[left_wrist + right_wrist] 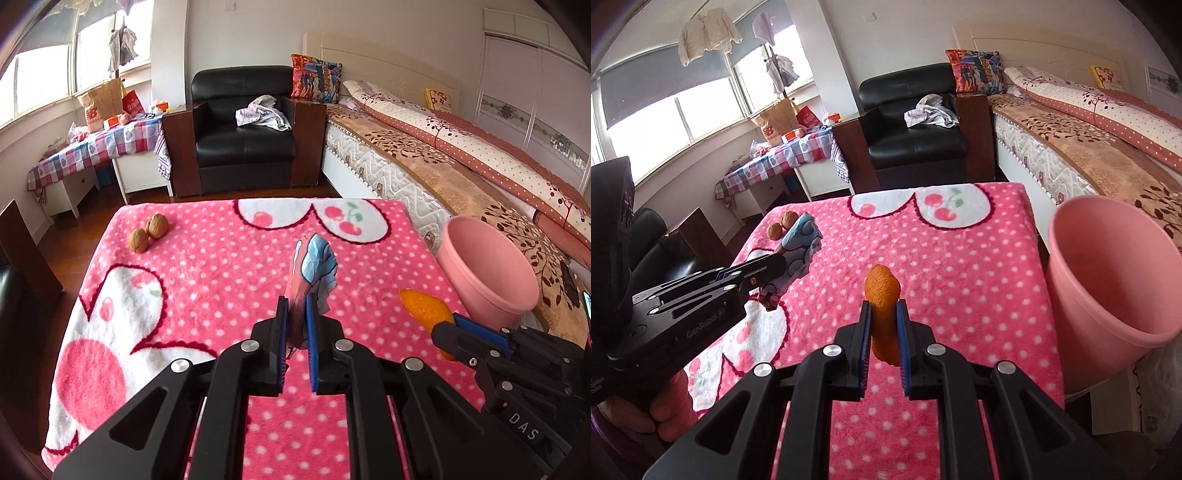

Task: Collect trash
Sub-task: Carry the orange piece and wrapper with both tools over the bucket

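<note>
- Your left gripper (296,314) is closed down to a narrow gap, and its blue pads pinch a crumpled wrapper (314,267) that sticks up between them, pink on one face and pale blue on the other.
- From the right wrist camera, the same wrapper (799,245) juts out past the left gripper (775,264), lifted off the pink polka-dot blanket (960,266).
- Your right gripper (883,314) is likewise drawn in narrow, clamped on a piece of orange peel (882,295) that stands upright between the pads.
- From the left wrist camera, that peel (424,306) points out of the right gripper (448,326) toward the pink bin (491,273).
- The pink bin (1108,280) stands just beside the blanket's right edge, between it and the bed (1089,147), with its mouth tilted toward you.
- Two walnuts (147,232) lie touching each other on the far left part of the blanket (221,266), well apart from both grippers.
</note>
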The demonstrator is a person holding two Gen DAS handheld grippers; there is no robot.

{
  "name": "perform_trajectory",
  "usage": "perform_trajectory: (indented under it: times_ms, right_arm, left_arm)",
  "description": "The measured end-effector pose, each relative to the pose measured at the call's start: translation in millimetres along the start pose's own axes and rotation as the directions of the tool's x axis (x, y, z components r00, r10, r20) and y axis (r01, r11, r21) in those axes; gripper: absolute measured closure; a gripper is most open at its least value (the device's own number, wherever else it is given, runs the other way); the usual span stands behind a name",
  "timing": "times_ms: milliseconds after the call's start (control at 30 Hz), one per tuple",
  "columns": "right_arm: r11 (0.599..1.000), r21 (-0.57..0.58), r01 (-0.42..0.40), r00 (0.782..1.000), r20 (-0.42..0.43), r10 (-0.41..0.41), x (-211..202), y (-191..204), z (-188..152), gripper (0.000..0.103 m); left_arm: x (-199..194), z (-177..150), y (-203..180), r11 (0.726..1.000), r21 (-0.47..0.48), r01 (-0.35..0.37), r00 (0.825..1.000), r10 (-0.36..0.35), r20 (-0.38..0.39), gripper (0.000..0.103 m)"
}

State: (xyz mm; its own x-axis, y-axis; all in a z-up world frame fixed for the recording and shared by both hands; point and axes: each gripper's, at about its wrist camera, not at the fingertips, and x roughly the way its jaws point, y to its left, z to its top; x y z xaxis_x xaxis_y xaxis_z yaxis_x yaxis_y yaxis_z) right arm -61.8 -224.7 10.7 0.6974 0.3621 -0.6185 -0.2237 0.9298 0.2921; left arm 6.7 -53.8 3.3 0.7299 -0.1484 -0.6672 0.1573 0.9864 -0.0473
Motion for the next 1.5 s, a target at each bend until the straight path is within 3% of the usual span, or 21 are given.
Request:
perform_trajectory:
  times_ms: [767, 1500]
  right_arm:
    - [0.985, 0.150, 0.082, 0.988, 0.117, -0.100, -46, -57, 1, 0.091]
    - [0.950, 0.261, 0.170, 0.957, 0.188, -0.223, -79, -140, 21, 0.091]
  left_arm:
    - [14, 19, -67, 0.998, 0.057, -0.027, 0.999, 0.024, 0.036, 0.094]
    - [33, 42, -156, 0.982, 0.183, 0.040, 0.995, -0.055, 0.080, 0.094]
